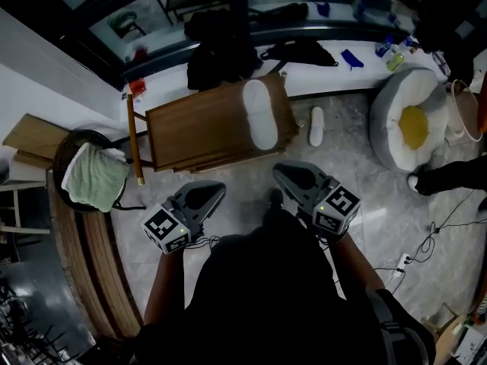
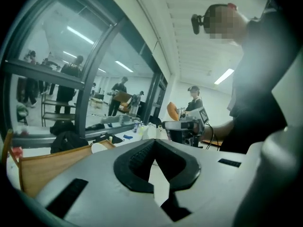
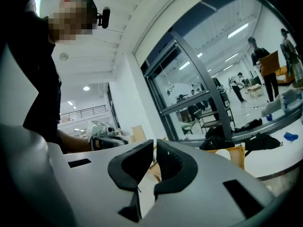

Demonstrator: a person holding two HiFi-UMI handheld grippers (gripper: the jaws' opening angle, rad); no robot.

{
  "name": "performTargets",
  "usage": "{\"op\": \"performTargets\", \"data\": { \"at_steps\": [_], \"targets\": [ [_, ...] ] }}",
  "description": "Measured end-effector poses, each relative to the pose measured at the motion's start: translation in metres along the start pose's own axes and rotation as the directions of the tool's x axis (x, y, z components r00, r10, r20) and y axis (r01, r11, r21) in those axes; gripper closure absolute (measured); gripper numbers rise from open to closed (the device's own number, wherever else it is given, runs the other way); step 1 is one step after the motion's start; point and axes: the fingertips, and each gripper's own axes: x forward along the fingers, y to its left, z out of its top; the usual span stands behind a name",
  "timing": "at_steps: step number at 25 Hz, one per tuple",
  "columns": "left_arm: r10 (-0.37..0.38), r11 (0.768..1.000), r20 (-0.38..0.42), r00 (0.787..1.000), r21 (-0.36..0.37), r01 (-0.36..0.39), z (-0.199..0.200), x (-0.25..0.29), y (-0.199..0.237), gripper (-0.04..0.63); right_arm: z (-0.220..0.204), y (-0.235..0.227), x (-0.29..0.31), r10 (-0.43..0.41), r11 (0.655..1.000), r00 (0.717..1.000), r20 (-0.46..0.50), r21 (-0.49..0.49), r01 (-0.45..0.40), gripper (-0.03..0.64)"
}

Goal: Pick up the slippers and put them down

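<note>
One white slipper [image 1: 259, 113] lies on top of a low wooden table [image 1: 190, 131]. A second white slipper [image 1: 316, 125] lies on the tiled floor just right of that table. My left gripper [image 1: 213, 189] and right gripper [image 1: 283, 172] are held side by side near my body, short of the table, both pointing toward it. Each is shut with nothing between the jaws. In the left gripper view the left gripper [image 2: 154, 144] faces the table [image 2: 52, 163] and the slipper [image 2: 98, 147] on it. The right gripper [image 3: 155, 144] also sees the table's slipper [image 3: 222, 154].
A fried-egg cushion [image 1: 409, 120] lies on the floor at right, with a person's shoe [image 1: 424, 179] and cables [image 1: 426, 242] near it. A round basket holding a green towel [image 1: 93, 176] stands at left. Dark bags [image 1: 219, 52] rest on the ledge behind the table.
</note>
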Motion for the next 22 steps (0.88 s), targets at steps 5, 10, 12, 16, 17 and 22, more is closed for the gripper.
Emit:
{"op": "performTargets", "data": {
  "at_steps": [5,10,12,16,17,22],
  "targets": [
    [0.098,0.995,-0.010,0.995,-0.034,-0.098,0.011,0.021,0.040,0.584,0.008,-0.045,0.019,0.069,0.993,0.997,0.026,0.096,-0.072,0.588],
    [0.132,0.989,-0.019,0.991,-0.064,-0.133,0.009,0.031,0.073,0.584,-0.004,-0.069,0.042,0.080,0.975,0.997,0.013,0.207,-0.081,0.587],
    [0.137,0.986,-0.024,0.990,-0.089,-0.139,0.007,0.038,0.088,0.584,-0.011,-0.079,0.050,0.059,0.962,0.998,0.015,0.268,-0.061,0.586],
    [0.145,0.981,-0.027,0.989,-0.127,-0.147,-0.013,0.056,0.122,0.584,-0.038,-0.101,0.064,-0.014,0.928,1.000,0.004,0.372,0.011,0.586],
    [0.131,0.983,-0.035,0.991,-0.127,-0.134,-0.022,0.061,0.128,0.584,-0.048,-0.106,0.067,-0.032,0.920,0.999,-0.003,0.391,0.031,0.584],
    [0.055,0.984,-0.096,0.994,-0.163,-0.070,-0.073,0.085,0.139,0.583,-0.105,-0.126,0.074,-0.103,0.827,0.993,-0.060,0.549,0.119,0.495]
  ]
}}
